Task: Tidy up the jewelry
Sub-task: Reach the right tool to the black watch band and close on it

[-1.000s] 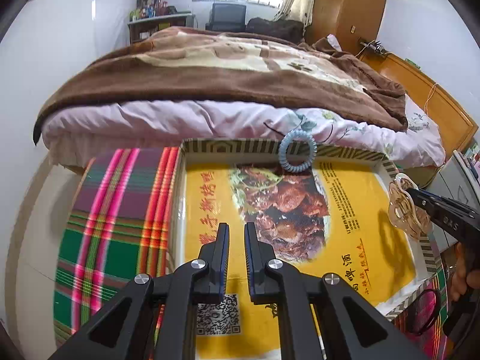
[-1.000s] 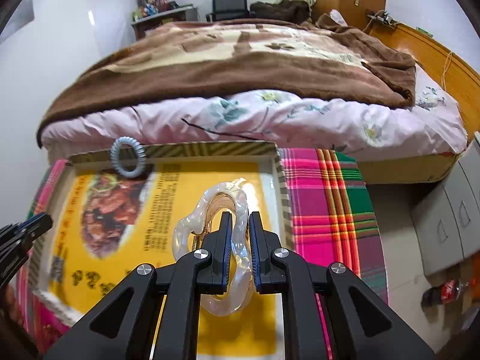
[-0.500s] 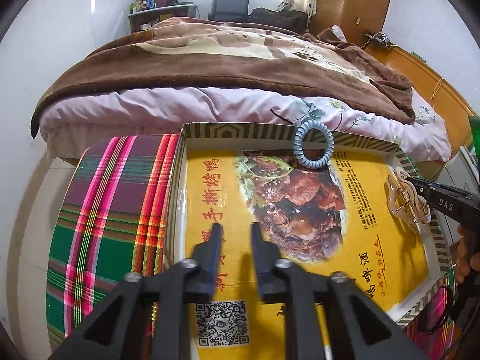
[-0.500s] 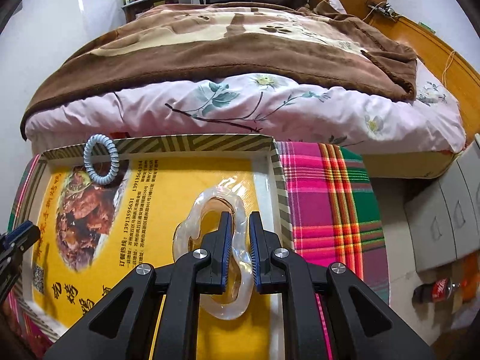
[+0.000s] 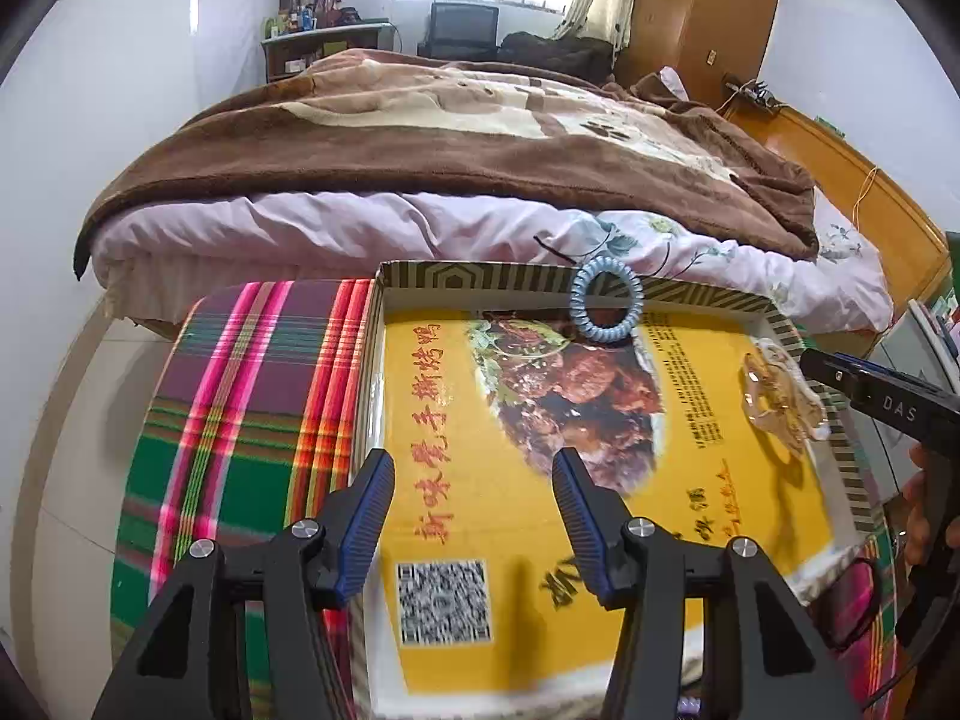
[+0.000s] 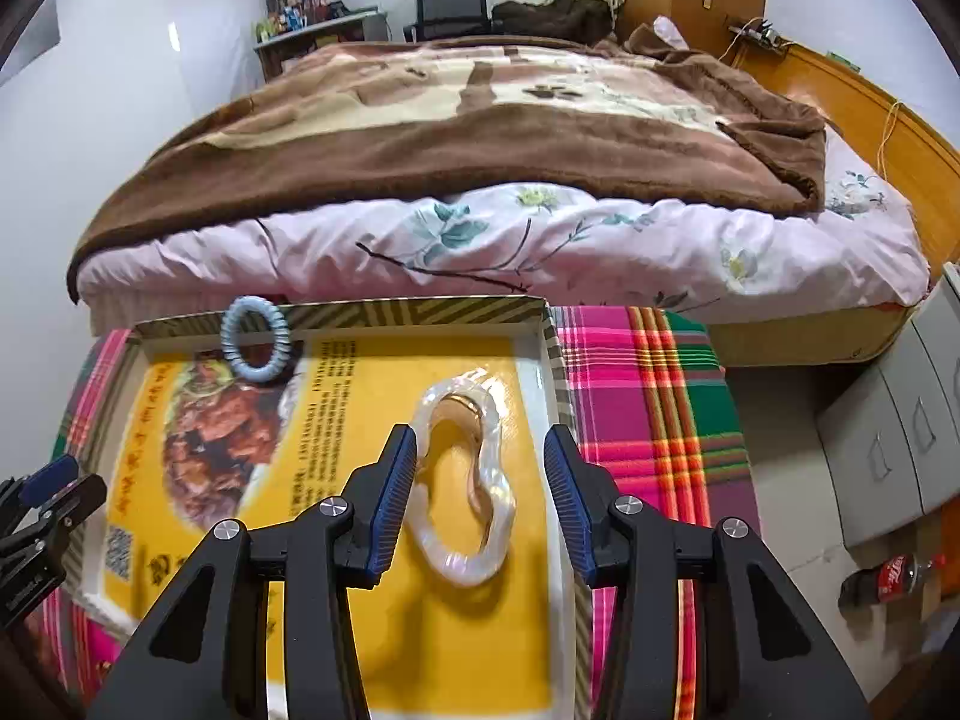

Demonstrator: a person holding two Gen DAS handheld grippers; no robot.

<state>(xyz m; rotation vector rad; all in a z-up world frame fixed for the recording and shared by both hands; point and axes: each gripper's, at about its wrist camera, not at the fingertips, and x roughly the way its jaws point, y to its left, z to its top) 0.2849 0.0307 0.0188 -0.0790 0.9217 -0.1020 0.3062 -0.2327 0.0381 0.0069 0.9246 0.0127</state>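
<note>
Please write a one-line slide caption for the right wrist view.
Right claw open, jaws just parted, pearly hair clip lying in yellow-lined box beside blue coil hair tie.

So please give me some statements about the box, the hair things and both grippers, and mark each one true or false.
1. The blue hair tie leans on the far wall of the box. True.
2. The right gripper is clamped on the hair claw. False: its jaws have just been opening, and the claw lies in the box between the pads, none pressing on it.
3. The left gripper is open with nothing between its jaws. True.
4. The claw lies on the plaid cloth. False: it is inside the box, near the right wall.
5. The box sits on the bed. False: it sits on the plaid cloth, in front of the bed.
</note>
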